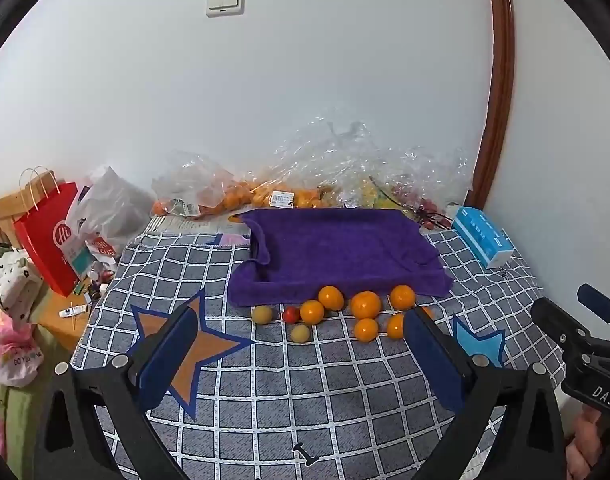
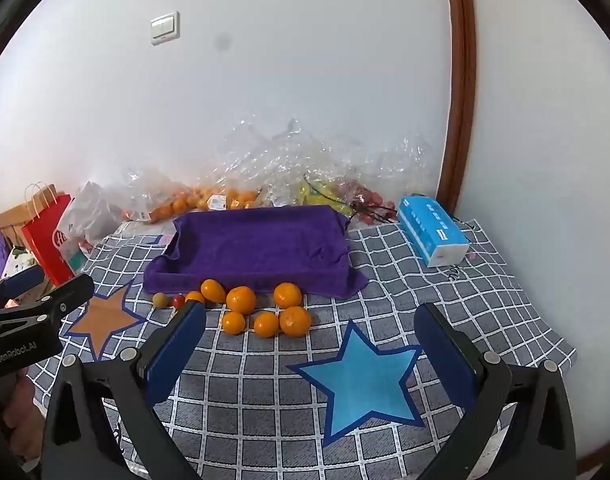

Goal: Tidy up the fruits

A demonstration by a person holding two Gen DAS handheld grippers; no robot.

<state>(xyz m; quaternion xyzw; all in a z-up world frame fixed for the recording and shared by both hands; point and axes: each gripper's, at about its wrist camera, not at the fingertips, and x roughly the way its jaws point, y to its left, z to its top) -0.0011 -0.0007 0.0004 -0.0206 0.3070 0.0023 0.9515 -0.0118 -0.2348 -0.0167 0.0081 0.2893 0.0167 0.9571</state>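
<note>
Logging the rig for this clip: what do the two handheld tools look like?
Both match: black plastic forked frames with round silver bolts, each finger faced with a flat dark-blue pad. The left tool shows white "GenRobot.AI" lettering on its body from the right view; the right tool shows "DAS" from the left view.

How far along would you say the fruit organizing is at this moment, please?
Nothing looks done yet: the purple towel-lined tray is empty. Nothing is in hand either; the left gripper and right gripper are both open and hold nothing. All of it is left: the oranges, the red cherry tomato and two yellowish small fruits lie on the checked cloth before the tray.
</note>
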